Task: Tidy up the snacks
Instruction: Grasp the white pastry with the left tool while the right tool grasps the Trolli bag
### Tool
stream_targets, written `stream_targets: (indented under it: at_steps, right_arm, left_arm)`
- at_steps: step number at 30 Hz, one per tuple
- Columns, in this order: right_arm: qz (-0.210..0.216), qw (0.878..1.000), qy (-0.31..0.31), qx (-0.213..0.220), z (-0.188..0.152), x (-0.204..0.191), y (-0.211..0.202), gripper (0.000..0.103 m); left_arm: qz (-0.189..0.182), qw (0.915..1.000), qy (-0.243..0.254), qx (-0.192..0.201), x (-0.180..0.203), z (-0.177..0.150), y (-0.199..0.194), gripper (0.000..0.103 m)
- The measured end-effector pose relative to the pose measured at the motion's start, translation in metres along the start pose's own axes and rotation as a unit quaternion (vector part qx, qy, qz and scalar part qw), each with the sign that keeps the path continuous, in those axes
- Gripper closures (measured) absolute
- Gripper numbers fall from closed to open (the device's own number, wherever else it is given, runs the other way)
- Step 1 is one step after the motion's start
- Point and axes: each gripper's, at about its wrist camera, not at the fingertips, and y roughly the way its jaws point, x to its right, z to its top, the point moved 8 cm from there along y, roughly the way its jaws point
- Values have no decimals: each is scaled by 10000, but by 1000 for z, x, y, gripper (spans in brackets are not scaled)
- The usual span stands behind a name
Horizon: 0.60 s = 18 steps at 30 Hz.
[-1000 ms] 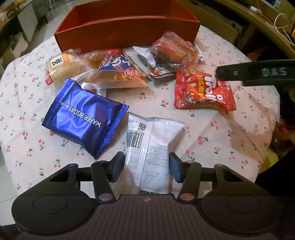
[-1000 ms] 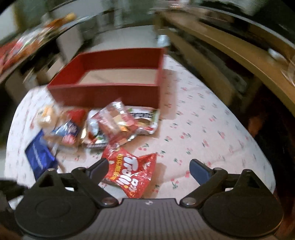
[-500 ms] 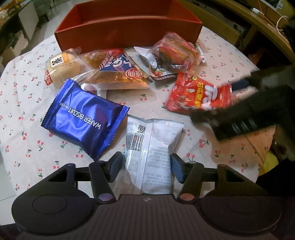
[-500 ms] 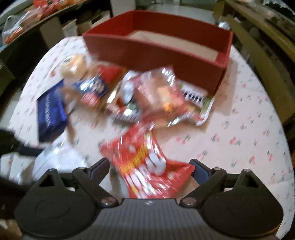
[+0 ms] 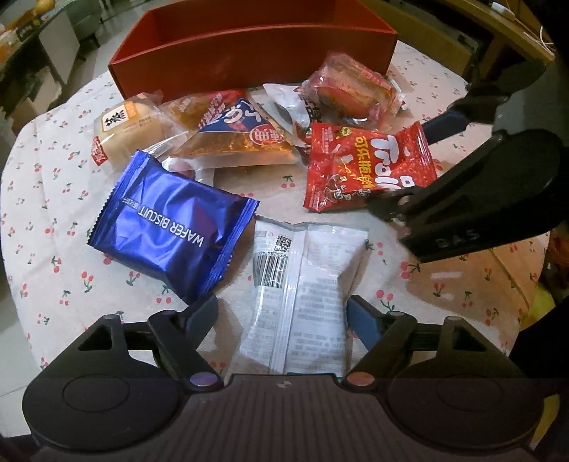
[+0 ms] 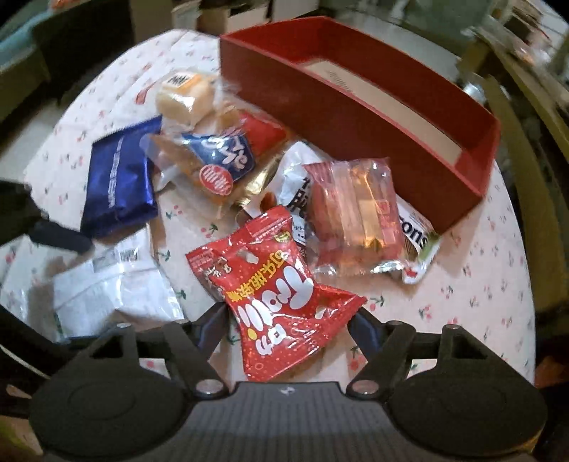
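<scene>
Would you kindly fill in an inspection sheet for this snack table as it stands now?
Surface: round table under a cherry-print cloth.
Job's things: red box, no snacks visible inside; red gummy bag, white packet, blue wafer biscuit pack and several other wrapped snacks lie loose on the cloth before it.
Clutter: nothing seen.
Grippers: left hand-held gripper opening, white packet between its fingers, untouched; right hand-held gripper closing around the red gummy bag, pads not yet pressing.
Cables: white cable on side furniture.
Surroundings: wooden furniture, dim room.
</scene>
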Motion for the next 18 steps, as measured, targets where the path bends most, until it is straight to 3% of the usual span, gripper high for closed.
stream_targets:
  at_steps: [6, 12, 15, 18]
  right_arm:
    - [51, 9975, -698, -61, -1, 7, -18, 17]
    - [241, 9955, -891, -218, 17, -3, 18, 12]
    - [436, 9983, -346, -191, 16, 4, 20, 11]
    - [636, 9975, 284, -154, 3, 9, 14, 26]
  left_arm:
    - [-87, 9999, 41, -45, 2, 0, 2, 13]
    - [-92, 9999, 107, -84, 6, 0, 5, 9]
    - [-59, 9998, 138, -89, 6, 2, 6, 10]
    - [-79, 9999, 85, -90, 6, 7, 4, 19]
